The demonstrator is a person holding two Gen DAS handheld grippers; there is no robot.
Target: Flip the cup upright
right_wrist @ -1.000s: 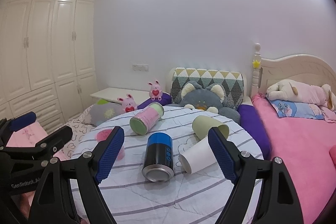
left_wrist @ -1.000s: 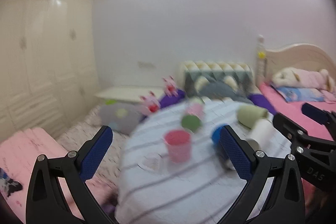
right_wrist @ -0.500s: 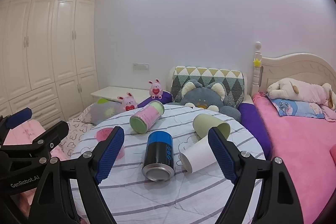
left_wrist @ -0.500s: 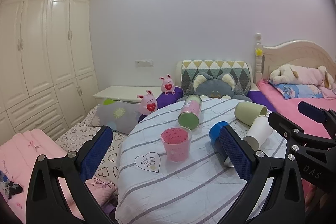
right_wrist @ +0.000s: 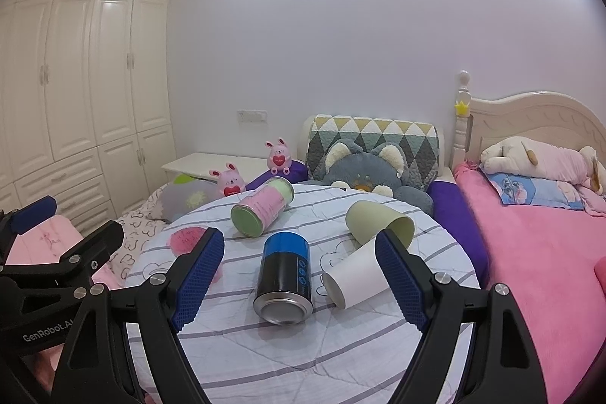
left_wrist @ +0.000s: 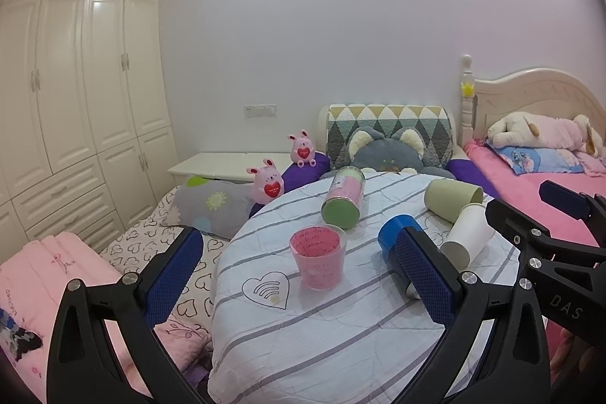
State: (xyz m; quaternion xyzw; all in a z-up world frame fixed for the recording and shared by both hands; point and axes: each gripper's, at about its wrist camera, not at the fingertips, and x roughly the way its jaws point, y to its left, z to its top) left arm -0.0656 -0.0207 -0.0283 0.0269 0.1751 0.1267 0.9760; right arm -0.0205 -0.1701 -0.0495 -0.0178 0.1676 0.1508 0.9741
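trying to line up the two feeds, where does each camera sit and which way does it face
Left wrist: rides the left gripper, facing across the round table toward the wall; its open blue fingers and the right gripper show.
Right wrist: rides the right gripper, facing the same way from further right; its open fingers and the left gripper show.
Shared: pink cup upright, blue can, white cup, green cup on their sides.

Each hand-held gripper (right_wrist: 299,275): black frame, silver screws, blue textured pads (right_wrist: 197,277).
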